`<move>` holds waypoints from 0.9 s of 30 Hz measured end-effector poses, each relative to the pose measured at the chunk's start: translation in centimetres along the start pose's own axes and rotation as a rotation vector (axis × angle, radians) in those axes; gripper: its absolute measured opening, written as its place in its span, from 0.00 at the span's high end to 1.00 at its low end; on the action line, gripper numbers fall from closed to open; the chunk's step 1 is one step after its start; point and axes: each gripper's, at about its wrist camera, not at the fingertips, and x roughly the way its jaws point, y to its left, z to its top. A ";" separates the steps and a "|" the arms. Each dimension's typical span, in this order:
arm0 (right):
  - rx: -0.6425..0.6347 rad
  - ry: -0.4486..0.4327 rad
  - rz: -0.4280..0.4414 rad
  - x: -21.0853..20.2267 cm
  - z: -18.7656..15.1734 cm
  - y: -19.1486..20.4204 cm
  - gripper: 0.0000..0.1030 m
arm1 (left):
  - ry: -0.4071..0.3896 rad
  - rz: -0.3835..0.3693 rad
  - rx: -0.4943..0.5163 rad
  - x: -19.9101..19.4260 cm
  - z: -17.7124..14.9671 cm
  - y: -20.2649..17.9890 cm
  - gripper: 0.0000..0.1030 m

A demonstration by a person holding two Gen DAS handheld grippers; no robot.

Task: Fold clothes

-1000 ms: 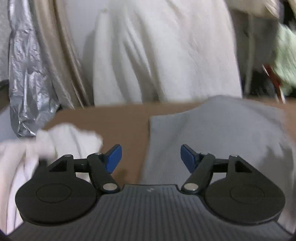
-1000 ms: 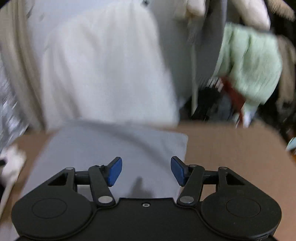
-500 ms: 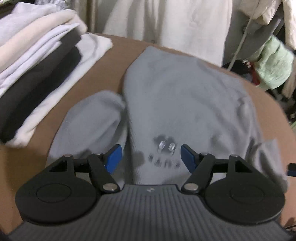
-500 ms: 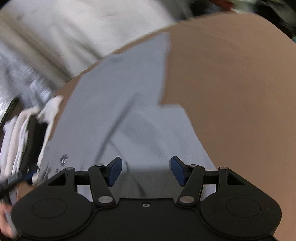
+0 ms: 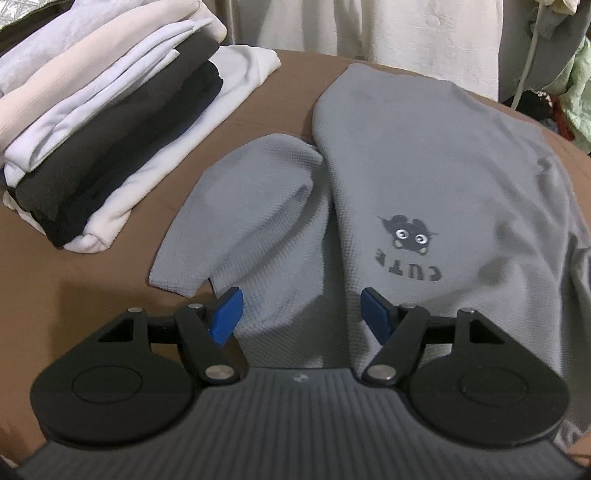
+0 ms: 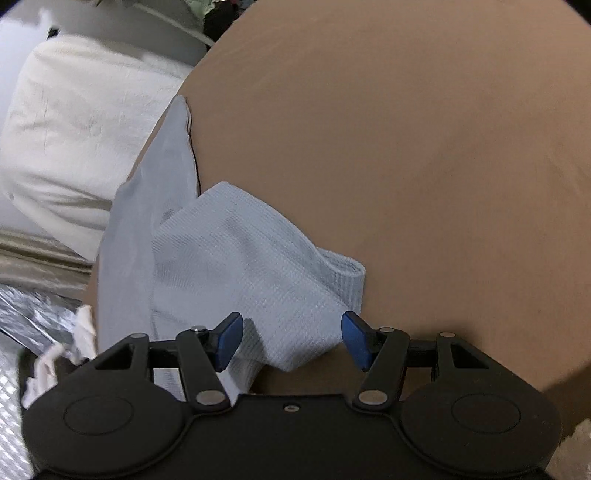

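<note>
A grey waffle-knit T-shirt (image 5: 424, 155) with a small dark animal print and the word CUTE lies spread front up on the brown table (image 5: 92, 266). Its left sleeve (image 5: 251, 206) sticks out to the side. My left gripper (image 5: 302, 315) hovers open over the shoulder by that sleeve, nothing between its blue pads. In the right wrist view the other sleeve (image 6: 258, 273) lies rumpled on the brown table (image 6: 424, 166), its cuffed end turned right. My right gripper (image 6: 292, 339) stands open just above that sleeve, pads apart from the cloth.
A stack of folded clothes (image 5: 99, 122), white, cream and black, sits at the table's left. Hanging white garments (image 5: 406, 33) and a green one (image 5: 580, 85) stand behind the table. Silver foil (image 6: 33, 317) and a white cloth (image 6: 70, 347) lie past the shirt's far side.
Both grippers dropped from facing the hanging clothes to looking down on the shirt. The left one came over the left sleeve, the right one rolled and closed in on the right sleeve.
</note>
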 end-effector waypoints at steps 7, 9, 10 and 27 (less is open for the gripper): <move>-0.457 -0.122 -0.170 2.7 0.2 5.8 0.93 | -0.006 0.010 -0.023 0.1 -0.9 0.2 0.33; -0.590 -0.243 -0.176 0.9 -0.3 7.5 0.94 | -0.003 0.013 -0.003 -0.3 -1.3 0.3 0.33; -0.612 -0.295 -0.175 -0.4 -0.2 7.9 0.94 | 0.001 0.014 0.013 -0.5 -1.6 0.4 0.33; -0.207 -0.109 -0.100 -4.8 9.9 -1.2 0.45 | 0.010 0.087 0.067 -0.9 -2.7 1.6 0.32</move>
